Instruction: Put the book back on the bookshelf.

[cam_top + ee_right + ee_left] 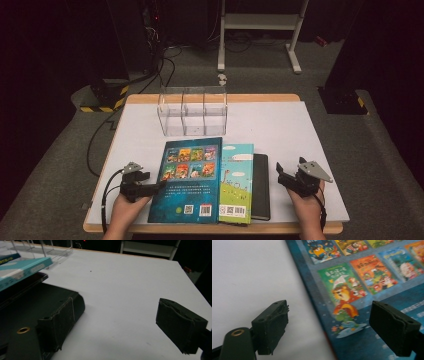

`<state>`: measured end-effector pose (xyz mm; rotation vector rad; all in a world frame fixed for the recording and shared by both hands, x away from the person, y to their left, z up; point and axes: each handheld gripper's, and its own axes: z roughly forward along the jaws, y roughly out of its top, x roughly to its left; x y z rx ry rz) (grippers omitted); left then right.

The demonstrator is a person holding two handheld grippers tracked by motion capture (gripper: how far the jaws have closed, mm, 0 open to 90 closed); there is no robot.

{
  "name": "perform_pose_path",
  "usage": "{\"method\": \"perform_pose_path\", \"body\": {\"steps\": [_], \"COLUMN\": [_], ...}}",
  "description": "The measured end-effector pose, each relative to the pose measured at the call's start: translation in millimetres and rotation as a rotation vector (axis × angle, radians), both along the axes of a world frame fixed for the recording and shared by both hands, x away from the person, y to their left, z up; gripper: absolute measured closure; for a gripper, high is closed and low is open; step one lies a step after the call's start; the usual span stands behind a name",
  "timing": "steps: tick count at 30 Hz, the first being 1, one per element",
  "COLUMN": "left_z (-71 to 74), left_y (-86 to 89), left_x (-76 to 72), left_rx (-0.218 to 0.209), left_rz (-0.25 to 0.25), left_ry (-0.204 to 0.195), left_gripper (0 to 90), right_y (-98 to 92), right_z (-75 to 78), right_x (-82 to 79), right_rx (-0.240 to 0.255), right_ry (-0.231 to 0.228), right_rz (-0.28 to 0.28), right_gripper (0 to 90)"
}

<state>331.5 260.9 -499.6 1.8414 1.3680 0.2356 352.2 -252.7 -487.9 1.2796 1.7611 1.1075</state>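
Observation:
A dark blue picture book (pixel 190 180) lies on the white table (pixel 280 125), overlapping a light teal book (pixel 237 182). That teal book lies partly over a black book (pixel 261 187). My left gripper (pixel 152 183) is open at the blue book's left edge. In the left gripper view, the left gripper (pixel 330 317) has one jaw over the bare table and the other over the blue book (pixel 367 277). My right gripper (pixel 290 170) is open just right of the black book. The right gripper (pixel 117 312) has its left jaw beside the black book (pixel 37 300), under the teal book (pixel 22 267).
A clear plastic organiser (pixel 192 112) with three compartments stands behind the books at the table's middle back. The table's front edge (pixel 210 229) runs close under both hands. Cables and a white stand (pixel 260 30) are on the floor beyond the table.

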Motion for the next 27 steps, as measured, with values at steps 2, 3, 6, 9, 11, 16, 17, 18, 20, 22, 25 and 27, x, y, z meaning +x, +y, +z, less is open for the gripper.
{"method": "perform_pose_path", "body": {"steps": [2, 3, 6, 9, 11, 16, 17, 18, 20, 22, 25, 27], "left_z": [-0.5, 0.0, 0.0, -0.9, -2.0, -1.7, -1.6, -1.4, -1.2, -2.1, -1.1, -0.6], "left_y": [-9.3, -12.1, -21.4, -23.9, -22.6, -17.4, -16.9, -16.8, -16.7, -16.5, -16.6, -17.9], "left_x": [-0.2, 0.3, 1.2, -0.9, -2.2, -1.5, -2.6, -3.8, -6.9, -9.0, -11.1, -12.1], "left_rx": [0.02, 0.008, -0.014, -0.013, -0.019, -0.004, 0.001, 0.008, 0.023, 0.02, 0.025, 0.024], "left_rz": [0.031, 0.034, 0.033, 0.046, 0.039, -0.012, -0.016, -0.021, -0.022, -0.018, -0.029, -0.043], "left_ry": [0.003, 0.008, 0.011, 0.002, -0.007, -0.024, -0.035, -0.046, -0.076, -0.087, -0.089, -0.09], "left_gripper": [14.9, 16.3, 17.0, 14.7, 14.8, 17.5, 18.2, 19.6, 22.5, 23.7, 26.2, 27.6], "right_y": [1.1, 2.1, -0.1, -3.6, 0.9, 14.2, 16.2, 19.7, 26.7, 33.9, 43.6, 47.8], "right_z": [-0.9, 0.0, 3.0, 12.6, 16.5, 19.7, 20.8, 23.0, 26.4, 28.1, 30.5, 31.2], "right_x": [-0.8, 2.1, 2.5, 0.4, -1.2, -2.7, -1.8, 0.2, 3.3, 4.4, 5.9, 7.0], "right_rx": [0.006, -0.004, 0.021, 0.094, 0.103, 0.098, 0.104, 0.116, 0.132, 0.133, 0.136, 0.135], "right_ry": [0.0, 0.01, 0.017, -0.008, -0.008, 0.006, 0.008, 0.007, 0.011, 0.011, 0.017, 0.024], "right_rz": [0.04, 0.082, 0.107, 0.145, 0.159, 0.183, 0.184, 0.191, 0.198, 0.202, 0.215, 0.231], "right_gripper": [14.5, 13.9, 14.0, 15.7, 16.3, 19.1, 19.4, 19.9, 19.7, 19.1, 19.2, 19.3]}}
